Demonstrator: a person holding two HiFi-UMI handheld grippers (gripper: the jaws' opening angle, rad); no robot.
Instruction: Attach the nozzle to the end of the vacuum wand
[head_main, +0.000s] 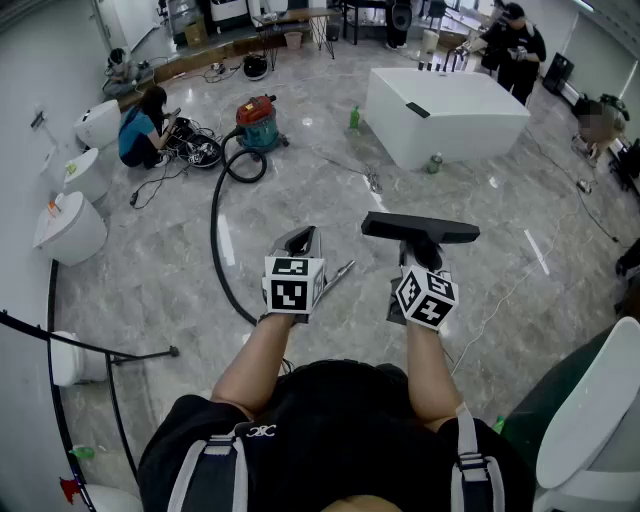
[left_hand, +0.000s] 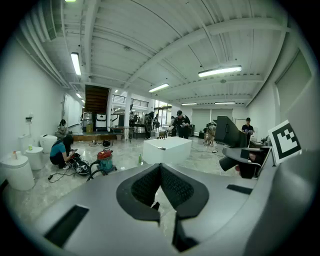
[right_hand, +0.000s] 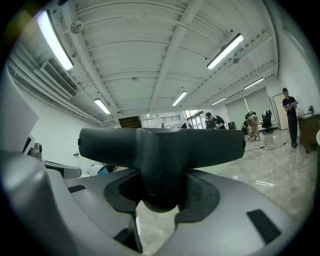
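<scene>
Your right tongs (right_hand: 160, 194) are nearest, spread wide and pinching the nozzle (right_hand: 160, 145) by its round neck, one ribbed pad on each side. Your left tongs (left_hand: 161, 172) are pressed together with nothing between them.

Expect the nozzle to feel light and stiff, since it looks like hard moulded plastic with no give. Its long bar sits across the top of the neck, so the weight is high and wide, and a knock on either end would likely twist it in the pads. The neck looks smooth and could turn under a sideways push. Holding it by the neck, as now, is the right place, but you'll want the neck's open end left clear of the pads.

It is matt black and T-shaped, a flat, straight bar with squared ends on a short, thick stem with a rounded foot. In the head view it is held above the floor (head_main: 500, 300) at about two o'clock from centre.

A pale metal tip at four o'clock of the left tongs may be the wand (head_main: 340, 272), though I cannot be sure. The hose (head_main: 214, 230) curves away to the vacuum cleaner (head_main: 258, 122) at eleven o'clock.
</scene>
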